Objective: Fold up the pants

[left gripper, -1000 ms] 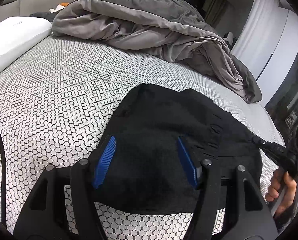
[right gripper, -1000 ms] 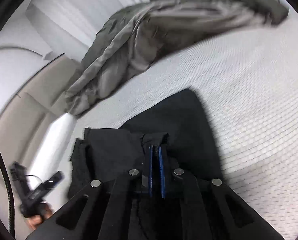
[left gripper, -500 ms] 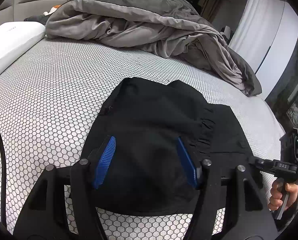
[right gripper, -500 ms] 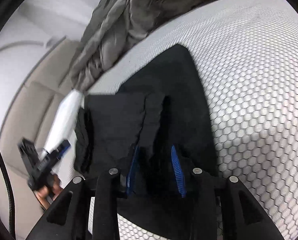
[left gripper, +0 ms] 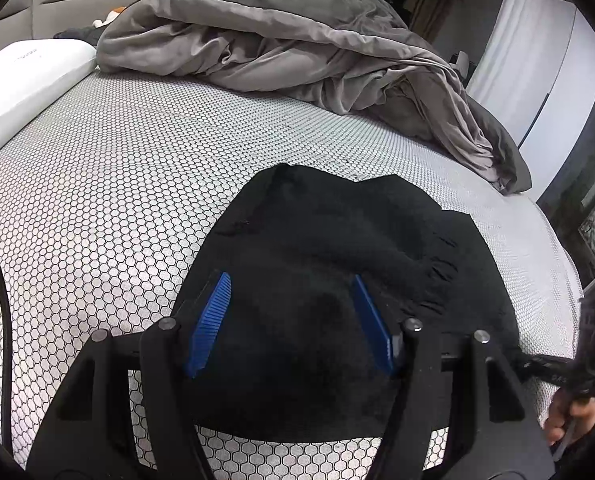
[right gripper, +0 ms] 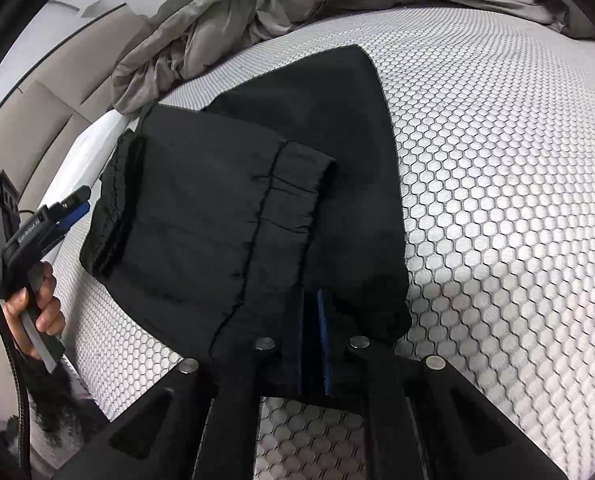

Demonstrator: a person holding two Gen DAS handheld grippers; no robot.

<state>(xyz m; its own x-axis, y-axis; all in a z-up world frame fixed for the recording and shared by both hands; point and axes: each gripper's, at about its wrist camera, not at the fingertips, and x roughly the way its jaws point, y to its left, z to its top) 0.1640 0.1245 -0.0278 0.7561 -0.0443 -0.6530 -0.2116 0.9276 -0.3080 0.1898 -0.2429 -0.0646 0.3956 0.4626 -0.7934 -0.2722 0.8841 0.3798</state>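
While folded, black pants (right gripper: 225,208) on mattress (right gripper: 497,168)

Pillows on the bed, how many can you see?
1. The white pillow lies at the bed's far left edge, beside the grey blanket. More may hide under that blanket.

The left tongs (left gripper: 291,322) stand partly spread, their blue pads (left gripper: 211,322) well apart with nothing pressed between them, tilted downward; their fingers enter the left wrist view from 6 o'clock. In the right wrist view these tongs sit at 9 o'clock, the left hand (right gripper: 37,304) wrapped around the grip. The right tongs (right gripper: 317,344) are closed, pads together, pointing steeply down. The right hand (left gripper: 569,416) shows at 4 o'clock in the left wrist view, fingers curled around its handle.
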